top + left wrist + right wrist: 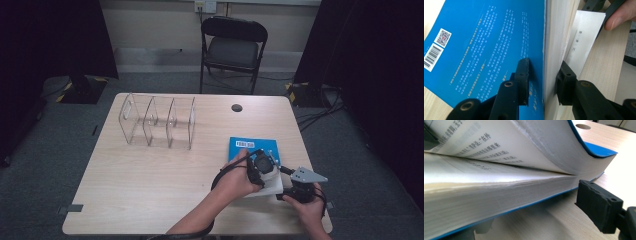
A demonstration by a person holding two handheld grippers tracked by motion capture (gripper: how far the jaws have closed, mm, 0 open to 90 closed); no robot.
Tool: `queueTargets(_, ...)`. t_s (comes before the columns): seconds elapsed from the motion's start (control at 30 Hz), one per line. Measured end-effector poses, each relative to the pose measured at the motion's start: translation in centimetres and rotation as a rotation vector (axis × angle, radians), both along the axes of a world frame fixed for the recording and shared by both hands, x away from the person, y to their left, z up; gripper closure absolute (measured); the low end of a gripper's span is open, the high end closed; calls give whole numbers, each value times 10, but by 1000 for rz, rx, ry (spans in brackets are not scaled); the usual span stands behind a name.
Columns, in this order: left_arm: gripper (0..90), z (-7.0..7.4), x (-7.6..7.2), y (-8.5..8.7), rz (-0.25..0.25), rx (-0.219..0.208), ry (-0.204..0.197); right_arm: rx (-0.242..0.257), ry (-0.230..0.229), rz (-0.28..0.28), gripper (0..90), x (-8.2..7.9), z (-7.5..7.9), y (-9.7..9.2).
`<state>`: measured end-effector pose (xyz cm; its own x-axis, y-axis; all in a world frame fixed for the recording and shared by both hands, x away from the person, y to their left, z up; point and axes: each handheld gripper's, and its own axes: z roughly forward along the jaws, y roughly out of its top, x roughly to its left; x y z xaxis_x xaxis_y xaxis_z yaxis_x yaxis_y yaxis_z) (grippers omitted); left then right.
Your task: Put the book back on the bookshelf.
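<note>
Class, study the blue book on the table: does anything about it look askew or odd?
Yes. The blue book does not lie closed: the left gripper pinches its cover and a wad of pages, which curl up off the rest. The cover bends sharply. The clear rack stands upright.

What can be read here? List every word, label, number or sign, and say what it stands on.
"在外": printed on the open page; the rest of its lines are too blurred to read.
White text lines on the blue cover: too small to read.
Barcode and QR code on that cover: digits unreadable.
Grey characters on the white sheet: blurred.
</note>
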<state>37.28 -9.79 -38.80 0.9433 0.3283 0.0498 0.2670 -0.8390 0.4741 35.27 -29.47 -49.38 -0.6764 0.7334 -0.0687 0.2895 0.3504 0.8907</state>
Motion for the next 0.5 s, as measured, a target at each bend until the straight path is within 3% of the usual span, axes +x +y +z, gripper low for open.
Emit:
queueTargets(0.3, 711, 8, -1, 0, -2, 10, -38, -15, -61, 13, 203, -1, 3, 0)
queueTargets(0.37, 711, 9, -1, 0, 7, -4, -37, -23, -73, 18, 203, -1, 5, 1)
queueTargets(0.5, 702, 13, 0, 1, -23, 3, -56, -34, -102, 16, 200, -1, 8, 2)
